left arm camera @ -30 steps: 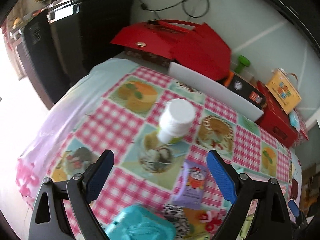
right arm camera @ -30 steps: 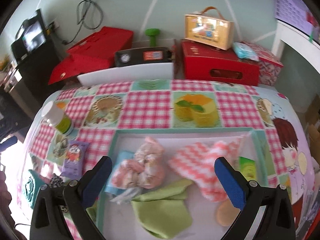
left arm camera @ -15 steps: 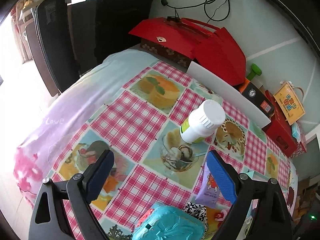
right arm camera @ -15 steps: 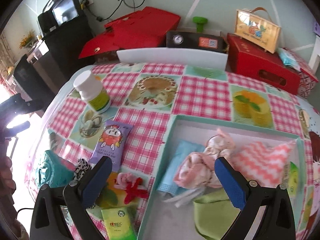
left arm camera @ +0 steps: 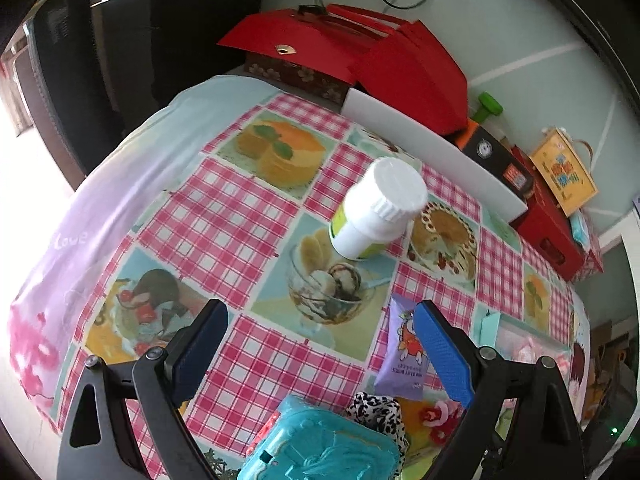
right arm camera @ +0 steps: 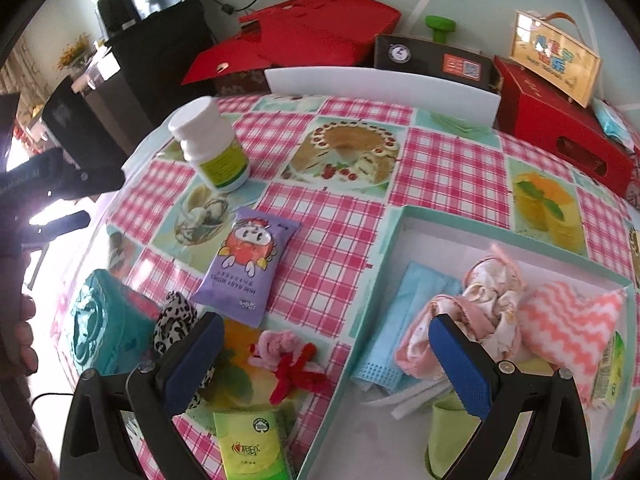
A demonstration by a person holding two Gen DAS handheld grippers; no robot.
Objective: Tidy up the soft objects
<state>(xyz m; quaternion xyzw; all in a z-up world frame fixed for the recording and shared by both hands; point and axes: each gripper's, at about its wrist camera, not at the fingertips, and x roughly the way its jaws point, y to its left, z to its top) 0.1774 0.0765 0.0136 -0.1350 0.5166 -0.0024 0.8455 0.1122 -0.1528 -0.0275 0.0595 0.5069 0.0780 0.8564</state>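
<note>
A mint-rimmed tray (right arm camera: 394,236) holds a blue face mask (right arm camera: 404,320), a pink bundled cloth (right arm camera: 480,312), a coral zigzag cloth (right arm camera: 568,320) and a green cloth (right arm camera: 452,432). Left of the tray lie a pink and red hair tie (right arm camera: 288,360), a leopard scrunchie (right arm camera: 176,320), a purple wipes pack (right arm camera: 248,260) and a green tissue pack (right arm camera: 252,444). My right gripper (right arm camera: 324,360) is open above the hair tie and the tray's left edge. My left gripper (left arm camera: 320,348) is open over the tablecloth, with the scrunchie (left arm camera: 376,412) and purple pack (left arm camera: 404,356) by its right finger.
A white pill bottle (left arm camera: 376,212) (right arm camera: 212,148) stands on the checked tablecloth. A teal case (left arm camera: 324,444) (right arm camera: 104,328) sits at the near edge. Red boxes (right arm camera: 560,128), a black box (right arm camera: 432,56) and a white board (right arm camera: 380,84) line the back. A hand (right arm camera: 20,336) shows at the left.
The right gripper swung left from over the tray to its left edge and the loose items. The left gripper pulled back and turned left, so the bottle sits farther off.
</note>
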